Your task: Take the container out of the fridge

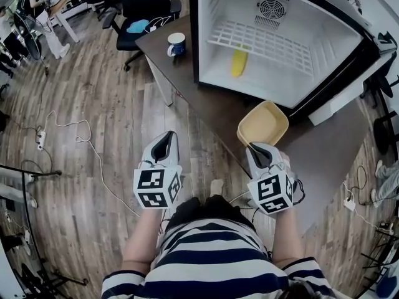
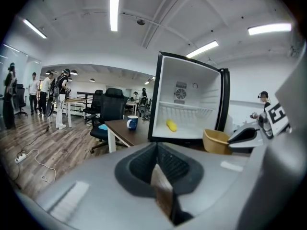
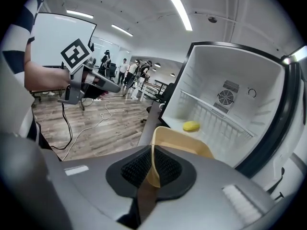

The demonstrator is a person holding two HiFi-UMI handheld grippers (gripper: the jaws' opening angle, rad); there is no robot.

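My right gripper (image 3: 151, 170) is pinched narrow on the near rim of the tan container (image 3: 184, 144), the thin wall caught between the two ribbed pads. The container is out of the fridge (image 1: 232, 8): it sits open side up over the dark table (image 1: 209, 108), just in front of the fridge's open front, though I cannot tell whether its base touches the tabletop. My left gripper (image 2: 156, 170) has its jaws pressed together with nothing between them; I hold it level with the right one, a little apart from it, over the wooden floor (image 1: 81, 185) off the table's edge. Inside the fridge, a white wire shelf (image 1: 265, 42) spans the middle, and a yellow thing (image 1: 239, 62) lies on the white floor below it. Farther back on the table, left of the fridge, stands a blue and white mug (image 1: 176, 44), and beyond it a black office chair (image 1: 142, 8).
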